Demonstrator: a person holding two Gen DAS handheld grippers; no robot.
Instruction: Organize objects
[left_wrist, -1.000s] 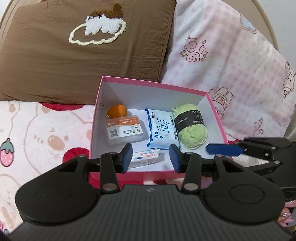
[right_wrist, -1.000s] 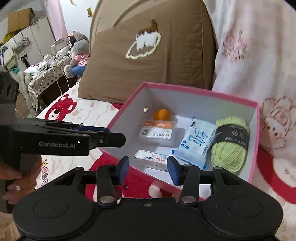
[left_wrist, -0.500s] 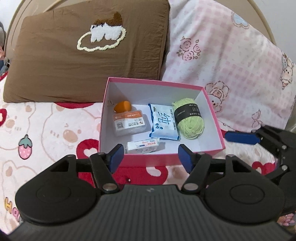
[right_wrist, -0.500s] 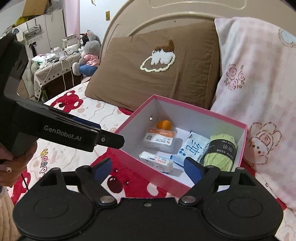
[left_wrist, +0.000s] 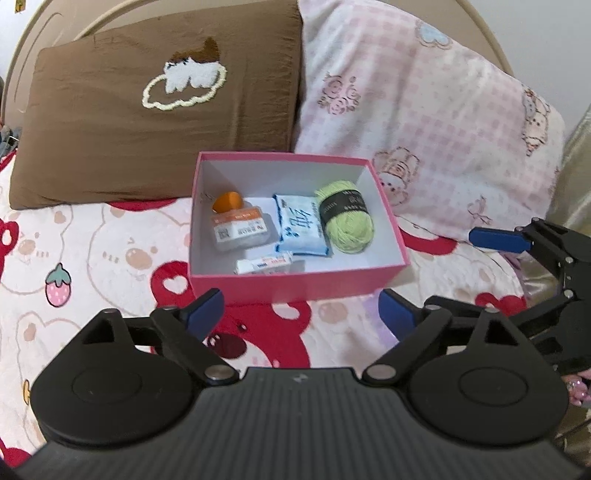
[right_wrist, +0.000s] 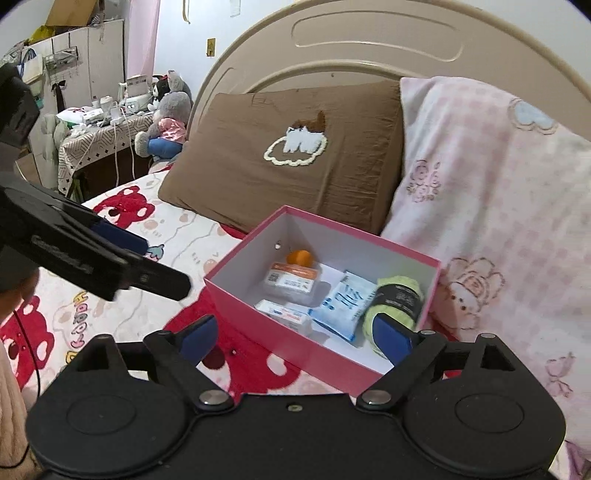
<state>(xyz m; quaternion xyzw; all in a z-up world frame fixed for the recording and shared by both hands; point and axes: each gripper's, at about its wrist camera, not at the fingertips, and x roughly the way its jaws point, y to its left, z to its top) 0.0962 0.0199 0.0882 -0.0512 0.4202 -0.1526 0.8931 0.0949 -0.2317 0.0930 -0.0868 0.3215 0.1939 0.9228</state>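
A pink open box (left_wrist: 295, 284) (right_wrist: 258, 310) sits on the bed. Inside lie an orange ball (left_wrist: 228, 201) (right_wrist: 300, 257), a clear orange-labelled packet (left_wrist: 239, 230) (right_wrist: 291, 278), a blue-white tissue pack (left_wrist: 300, 225) (right_wrist: 345, 302), a green yarn ball (left_wrist: 345, 218) (right_wrist: 397, 295) and a small white tube box (left_wrist: 264, 264) (right_wrist: 286, 314). My left gripper (left_wrist: 300, 311) is open and empty, just in front of the box. My right gripper (right_wrist: 295, 338) is open and empty, near the box's front corner; it also shows at the right of the left wrist view (left_wrist: 495, 239).
A brown pillow (left_wrist: 155, 107) (right_wrist: 295, 155) and a pink blanket (left_wrist: 424, 122) (right_wrist: 498, 206) lie behind the box. The bed has a bear-print sheet (left_wrist: 92, 258). A cluttered table (right_wrist: 99, 125) with plush toys stands beyond the bed's left side.
Both grippers have pulled back from the box and opened wide. The box contents have not moved.
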